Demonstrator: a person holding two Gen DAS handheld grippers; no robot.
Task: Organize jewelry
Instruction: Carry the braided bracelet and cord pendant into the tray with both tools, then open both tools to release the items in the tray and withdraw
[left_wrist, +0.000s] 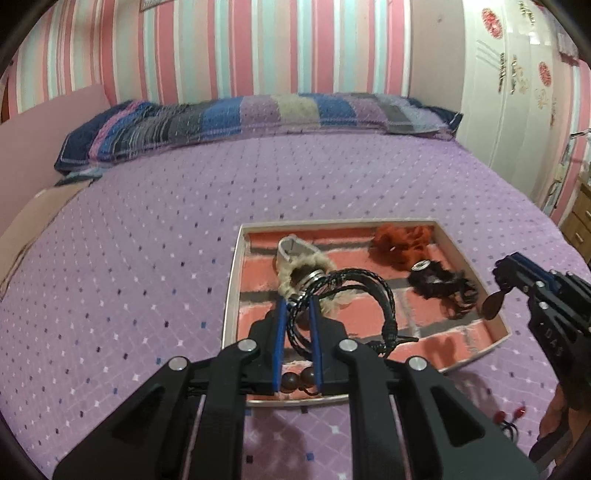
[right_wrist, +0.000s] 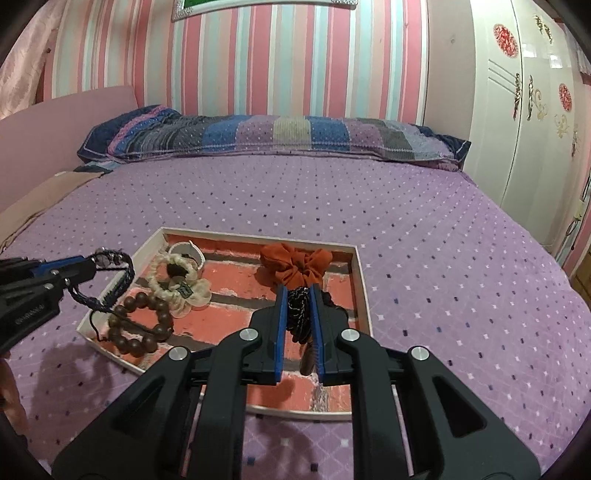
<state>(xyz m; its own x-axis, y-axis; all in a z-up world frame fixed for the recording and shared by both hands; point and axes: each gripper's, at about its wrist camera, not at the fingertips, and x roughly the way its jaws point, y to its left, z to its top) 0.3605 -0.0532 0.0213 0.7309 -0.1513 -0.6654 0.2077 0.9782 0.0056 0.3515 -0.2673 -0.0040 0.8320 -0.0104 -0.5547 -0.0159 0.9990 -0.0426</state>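
Note:
A shallow tray (left_wrist: 232, 280) with a brick-pattern lining lies on the bed; it also shows in the right wrist view (right_wrist: 364, 295). My left gripper (left_wrist: 297, 302) is shut on a black braided bracelet (left_wrist: 373, 295) and holds it just above the tray's left part; the right wrist view shows it too (right_wrist: 92, 264). My right gripper (right_wrist: 297, 290) holds a small dark brown piece (left_wrist: 493, 304) between its jaws over the tray's right edge. In the tray lie a cream fluffy scrunchie (right_wrist: 173, 284), a brown bead bracelet (right_wrist: 138, 328), an orange scrunchie (right_wrist: 295, 266) and a black scrunchie (left_wrist: 439, 282).
The purple patterned bedspread (left_wrist: 147, 258) surrounds the tray. A striped pillow (left_wrist: 240, 118) lies at the head of the bed. A white wardrobe (right_wrist: 524, 129) stands at the right. A small red-beaded item (left_wrist: 509, 415) lies on the bedspread near the tray's near right corner.

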